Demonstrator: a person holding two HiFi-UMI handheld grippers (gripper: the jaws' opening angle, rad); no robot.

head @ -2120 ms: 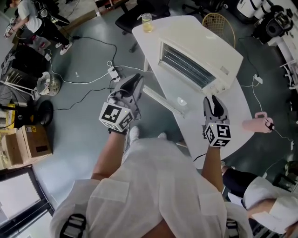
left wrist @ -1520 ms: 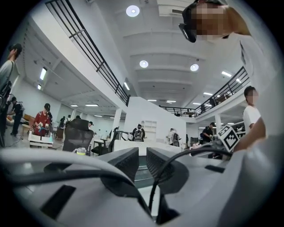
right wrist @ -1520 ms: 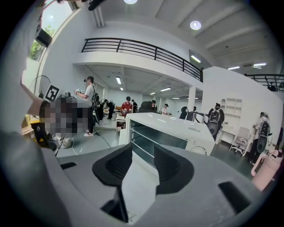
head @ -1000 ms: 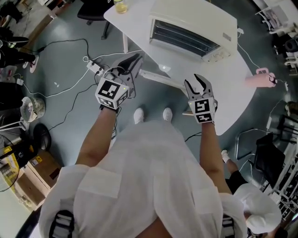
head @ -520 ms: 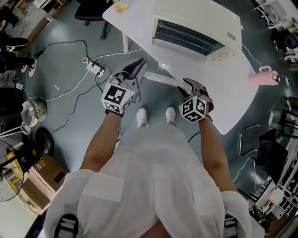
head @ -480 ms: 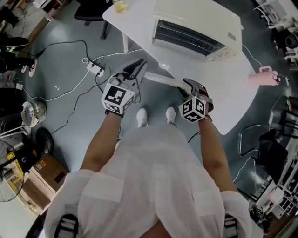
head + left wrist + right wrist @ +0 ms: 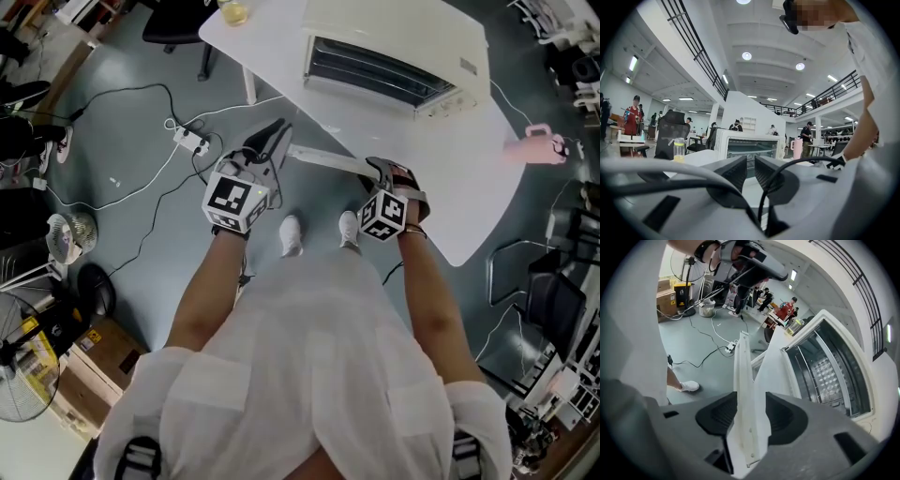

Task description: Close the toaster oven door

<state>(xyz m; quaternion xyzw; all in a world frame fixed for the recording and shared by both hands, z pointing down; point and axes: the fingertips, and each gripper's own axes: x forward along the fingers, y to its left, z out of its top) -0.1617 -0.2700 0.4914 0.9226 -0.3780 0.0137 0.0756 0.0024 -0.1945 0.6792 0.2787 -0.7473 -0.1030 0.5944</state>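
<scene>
The grey floor (image 7: 112, 234), strewn with cables (image 7: 150, 94), lay beneath a white surface (image 7: 450, 187). On that surface stood the toaster oven (image 7: 394, 28), its rack exposed. Its door (image 7: 323, 157) lay open and flat toward me, front edge at the surface's near rim. My right tool (image 7: 377, 167) sat at the right end of that edge, jaws spread wide with the door's edge between them. My left tool (image 7: 272, 136) hung near the door's left end, jaws all but together and empty. A cup of yellow liquid (image 7: 232, 9) stood at the far left corner.
</scene>
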